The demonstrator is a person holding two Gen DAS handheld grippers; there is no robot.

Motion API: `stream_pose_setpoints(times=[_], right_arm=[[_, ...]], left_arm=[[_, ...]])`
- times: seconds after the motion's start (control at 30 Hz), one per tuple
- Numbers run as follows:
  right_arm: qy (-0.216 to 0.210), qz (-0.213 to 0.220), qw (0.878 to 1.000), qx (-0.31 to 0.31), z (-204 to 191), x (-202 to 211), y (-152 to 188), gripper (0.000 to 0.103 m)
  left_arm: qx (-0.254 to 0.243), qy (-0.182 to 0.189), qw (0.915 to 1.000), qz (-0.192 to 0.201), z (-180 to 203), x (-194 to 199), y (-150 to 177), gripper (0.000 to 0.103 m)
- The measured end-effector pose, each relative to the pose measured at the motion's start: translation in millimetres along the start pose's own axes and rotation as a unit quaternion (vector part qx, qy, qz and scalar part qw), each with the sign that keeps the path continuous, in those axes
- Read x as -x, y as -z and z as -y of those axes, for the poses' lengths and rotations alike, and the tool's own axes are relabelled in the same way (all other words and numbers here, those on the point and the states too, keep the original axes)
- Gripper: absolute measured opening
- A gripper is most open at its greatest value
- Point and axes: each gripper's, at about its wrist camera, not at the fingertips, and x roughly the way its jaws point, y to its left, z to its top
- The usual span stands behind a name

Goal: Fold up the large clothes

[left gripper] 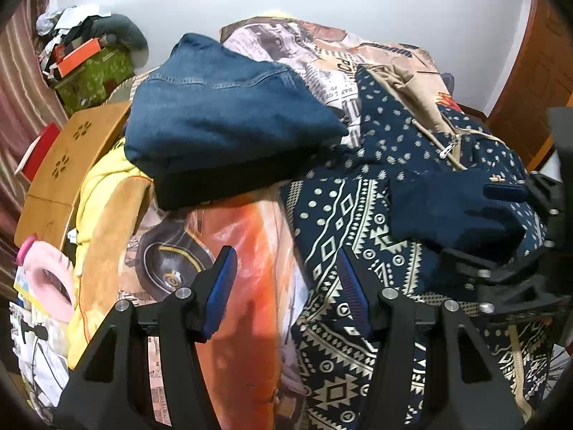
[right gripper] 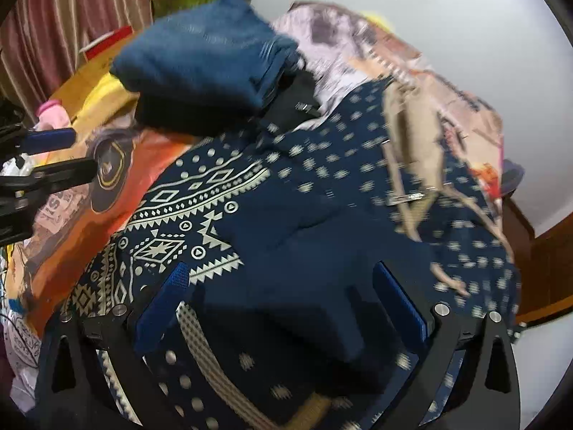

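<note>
The left gripper (left gripper: 286, 290) hung open and empty at the near left hem of the patterned navy garment (left gripper: 361, 236), which stretched away to the far right. The right gripper (right gripper: 283, 308), open too, straddled its plain sleeve, nearer the cloth.

We see a navy garment (left gripper: 361, 222) printed with cream diamonds, zigzags and dots, its upper part scattered with small pale motifs and lined in tan. Beside it we find folded blue jeans (left gripper: 222, 107) with a black edge, an orange, cream and grey printed bedcover (left gripper: 247, 251), and a yellow cloth (left gripper: 104, 179). Our grippers' pads (left gripper: 222, 286) are blue on black fingers.
</note>
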Motion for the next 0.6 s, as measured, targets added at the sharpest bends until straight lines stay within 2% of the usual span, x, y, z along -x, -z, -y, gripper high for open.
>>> stream_pose_setpoints(times=[0.17,0.23,0.27,0.33,0.4,0.53,0.6], right_arm=[[0.001,-0.035,0.999,0.006,-6.6,-31.5,-0.6,0.089],[-0.007,-0.039,0.999,0.005,-7.8,-38.5,1.2,0.078],[-0.017,-0.033,0.999,0.001,-7.4,-38.5,2.7,0.077],[-0.027,-0.028,0.999,-0.005,-5.4,-37.7,2.3,0.066],[-0.030,-0.027,0.999,-0.014,-0.6,-36.3,2.2,0.041],[-0.040,-0.021,0.998,-0.050,16.5,-32.4,4.6,0.015],[-0.049,-0.010,0.996,-0.068,23.8,-25.5,6.3,0.014]], left_arm=[[0.000,-0.002,1.0000,-0.004,-3.6,-4.8,3.4,0.057],[-0.002,-0.002,1.0000,-0.005,-3.5,-6.7,4.1,0.057],[-0.002,-0.002,1.0000,-0.006,-3.2,-7.6,4.4,0.057],[-0.003,-0.002,1.0000,-0.009,-2.0,-10.8,5.2,0.057],[-0.003,-0.001,0.9999,-0.013,-0.3,-14.2,5.9,0.057],[-0.007,-0.003,0.9998,-0.016,6.1,-17.6,5.6,0.057],[-0.010,-0.002,0.9999,-0.013,10.1,-16.4,4.8,0.057]])
